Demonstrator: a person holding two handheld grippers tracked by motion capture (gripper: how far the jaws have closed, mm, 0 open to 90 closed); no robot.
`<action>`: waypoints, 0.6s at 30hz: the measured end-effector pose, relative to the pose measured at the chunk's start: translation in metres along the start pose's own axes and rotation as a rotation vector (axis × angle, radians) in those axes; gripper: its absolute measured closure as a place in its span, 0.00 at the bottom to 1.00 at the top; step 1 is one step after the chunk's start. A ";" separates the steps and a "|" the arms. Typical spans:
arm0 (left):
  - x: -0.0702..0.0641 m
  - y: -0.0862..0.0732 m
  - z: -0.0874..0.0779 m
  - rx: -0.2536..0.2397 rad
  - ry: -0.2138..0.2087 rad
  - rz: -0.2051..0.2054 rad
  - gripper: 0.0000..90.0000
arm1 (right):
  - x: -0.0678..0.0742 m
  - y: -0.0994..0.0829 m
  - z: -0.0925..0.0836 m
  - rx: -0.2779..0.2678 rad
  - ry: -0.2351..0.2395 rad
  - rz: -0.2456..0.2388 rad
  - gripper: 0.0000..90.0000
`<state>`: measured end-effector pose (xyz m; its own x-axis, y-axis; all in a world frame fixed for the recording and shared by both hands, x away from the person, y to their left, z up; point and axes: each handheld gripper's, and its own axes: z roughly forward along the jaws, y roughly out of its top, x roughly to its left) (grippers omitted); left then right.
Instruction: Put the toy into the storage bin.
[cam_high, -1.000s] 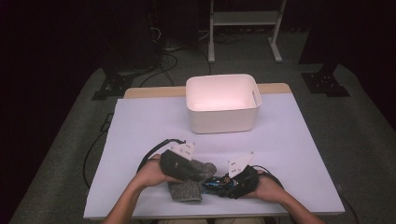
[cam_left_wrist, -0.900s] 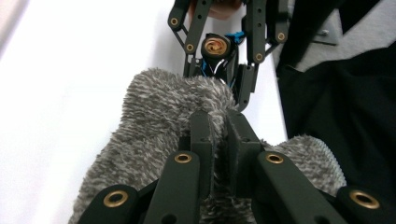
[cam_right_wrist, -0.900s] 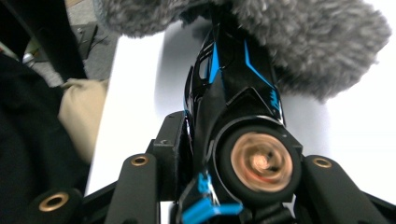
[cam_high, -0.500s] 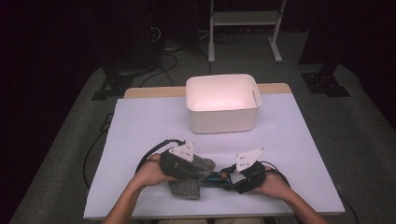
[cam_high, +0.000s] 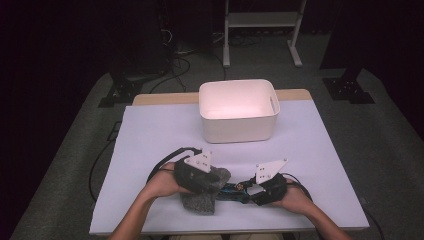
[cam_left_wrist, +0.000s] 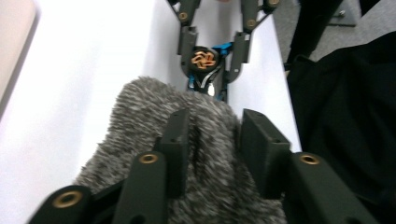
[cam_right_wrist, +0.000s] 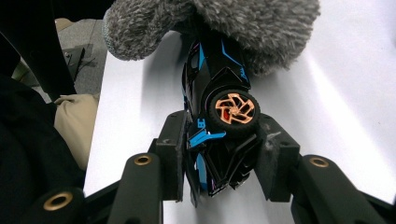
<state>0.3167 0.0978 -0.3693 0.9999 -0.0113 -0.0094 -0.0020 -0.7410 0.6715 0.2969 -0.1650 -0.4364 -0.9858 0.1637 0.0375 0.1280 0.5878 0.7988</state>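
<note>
High view: left gripper (cam_high: 212, 182) and right gripper (cam_high: 247, 187) face each other at the table's (cam_high: 150, 130) near edge; grey fuzzy sock (cam_high: 202, 197) and toy car (cam_high: 232, 190) between them, white bin (cam_high: 237, 110) at the far edge.

Left gripper view: jaws just opened, straddling the sock (cam_left_wrist: 154, 116), grip unclear.

Right gripper view: jaws just closed, clamped on the car's (cam_right_wrist: 219, 112) rear; its nose sits under the sock (cam_right_wrist: 210, 23).

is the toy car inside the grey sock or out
Partly in: the black and blue toy car has its front under the fuzzy grey sock, its orange-wheeled rear outside.
</note>
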 end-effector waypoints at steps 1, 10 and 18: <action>0.001 0.001 0.000 -0.004 0.000 -0.001 0.65 | 0.000 0.000 0.000 -0.001 -0.001 -0.003 0.64; 0.016 0.003 0.020 0.072 -0.045 -0.085 0.63 | 0.001 0.000 0.000 -0.003 -0.002 -0.012 0.64; 0.011 0.007 0.018 0.086 -0.026 -0.063 0.73 | -0.001 -0.001 0.000 -0.009 0.005 -0.009 0.64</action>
<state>0.3273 0.0803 -0.3780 0.9973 0.0203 -0.0700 0.0585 -0.7956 0.6030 0.2975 -0.1657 -0.4374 -0.9874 0.1549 0.0333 0.1185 0.5822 0.8044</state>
